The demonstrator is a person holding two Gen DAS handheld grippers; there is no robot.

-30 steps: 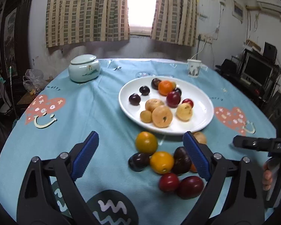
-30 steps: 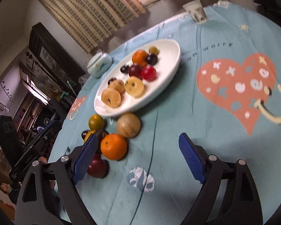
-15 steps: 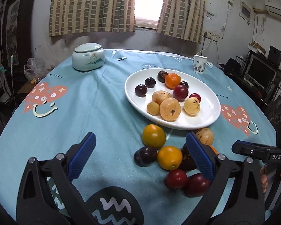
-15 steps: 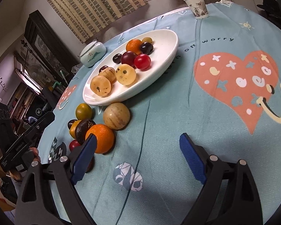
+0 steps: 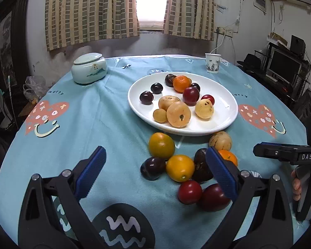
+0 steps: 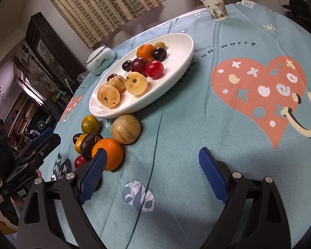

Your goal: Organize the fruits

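Resting on a blue printed tablecloth (image 5: 105, 114), the oval white plate (image 5: 224, 122) lies with its long axis running from near left to far right in the right wrist view, and holds tan, dark purple, red and orange fruits. Loose fruits cluster just off its near rim: a yellow-green citrus (image 5: 161, 145), a tan round fruit (image 6: 125, 129) touching the rim, an orange (image 6: 108, 154), a dark plum (image 5: 153, 167), a yellow citrus (image 5: 180, 167), a dark wrinkled fruit (image 5: 201, 166) and two red plums (image 5: 190, 192). Left gripper (image 5: 155, 174): fingers spread wide, empty, hovering over the near cluster. Right gripper (image 6: 152, 172): fingers likewise apart, empty, its left pad (image 6: 92, 174) in front of the orange. Far left, a lidded celadon jar (image 5: 89, 68); far right, a paper cup (image 5: 212, 63)
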